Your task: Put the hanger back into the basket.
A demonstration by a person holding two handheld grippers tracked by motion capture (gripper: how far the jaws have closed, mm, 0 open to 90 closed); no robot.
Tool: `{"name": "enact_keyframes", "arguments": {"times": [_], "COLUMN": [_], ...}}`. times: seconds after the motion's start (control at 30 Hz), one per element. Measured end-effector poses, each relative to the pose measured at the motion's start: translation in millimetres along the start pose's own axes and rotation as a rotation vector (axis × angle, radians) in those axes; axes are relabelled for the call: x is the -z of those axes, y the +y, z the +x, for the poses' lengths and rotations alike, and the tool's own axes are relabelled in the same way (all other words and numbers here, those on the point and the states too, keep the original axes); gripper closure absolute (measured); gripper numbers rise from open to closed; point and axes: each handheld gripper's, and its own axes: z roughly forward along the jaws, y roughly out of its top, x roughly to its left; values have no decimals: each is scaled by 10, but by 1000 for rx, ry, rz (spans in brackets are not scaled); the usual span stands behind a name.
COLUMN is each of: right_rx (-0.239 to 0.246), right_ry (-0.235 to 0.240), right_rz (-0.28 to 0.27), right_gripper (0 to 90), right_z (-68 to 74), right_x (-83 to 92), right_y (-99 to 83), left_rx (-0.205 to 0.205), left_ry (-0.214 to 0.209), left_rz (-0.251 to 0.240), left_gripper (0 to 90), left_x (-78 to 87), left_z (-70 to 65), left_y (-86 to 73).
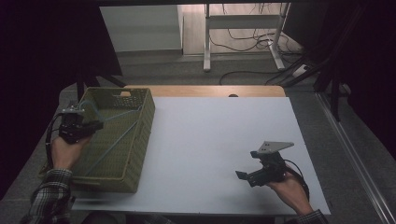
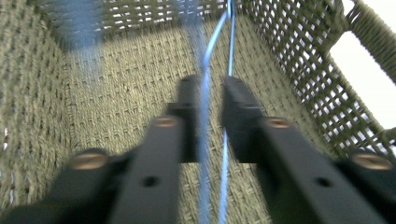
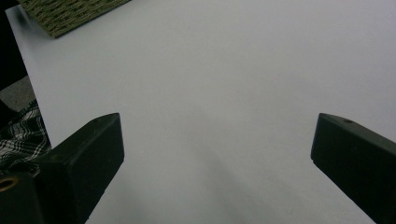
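No readable text, brand marks or labels on anything in view. Left claw (image 1: 93, 125) sits over the left rim of the woven olive basket (image 1: 140, 135), pointing into it; in the left gripper view the jaws are drawn close together with a thin blue cord (image 2: 205, 93) running up between them. The frame is motion-blurred, so can't confirm whether the pads actually pinch it or just flank it. The cord looks like two strands running across the basket floor toward the far wall; the high view shows a pale blue line (image 1: 112, 140) crossing the basket diagonally. Basket sits on the left end of the white worktop (image 1: 210, 140), its left side overhanging the edge. It has an open-weave upper wall and a handle cutout (image 2: 369, 79). Right claw (image 1: 243, 176) is over the bare near-right part of the worktop, well apart from the basket, jaws spread wide, nothing between them. The right gripper view shows a basket corner (image 3: 70, 14) at top left and a plaid sleeve (image 3: 21, 135) at the left edge. Grey triangular plate (image 1: 273, 147) on top of the right gripper. Beyond the worktop: a white desk frame (image 1: 243, 42) and loose cables (image 1: 247, 39) on the floor.
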Motion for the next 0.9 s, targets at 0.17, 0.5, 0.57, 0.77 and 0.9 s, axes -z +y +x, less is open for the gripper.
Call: {"name": "enact_keyframes", "arguments": {"times": [0.17, 0.5, 0.57, 0.77, 0.9], "right_rx": [-7, -20, -22, -31, -35], "right_ry": [-11, -42, -48, -61, -65], "right_rz": [-13, -38, -44, -61, -65], "right_gripper": [12, 0, 0, 0, 0], "right_z": [7, 48, 53, 82, 91], "right_x": [50, 182, 207, 289, 322], "right_y": [-8, -70, -90, -164, -216], "left_rx": [-34, -107, -126, -146, -189], "left_ry": [-62, -323, -341, -411, -402], "left_rz": [-54, -148, -152, -163, -143], "left_gripper": [359, 122, 108, 76, 55], "left_x": [207, 508, 528, 544, 512], "left_z": [-168, -765, -885, -1173, -1334], "left_y": [-28, -230, -277, -430, -557]}}
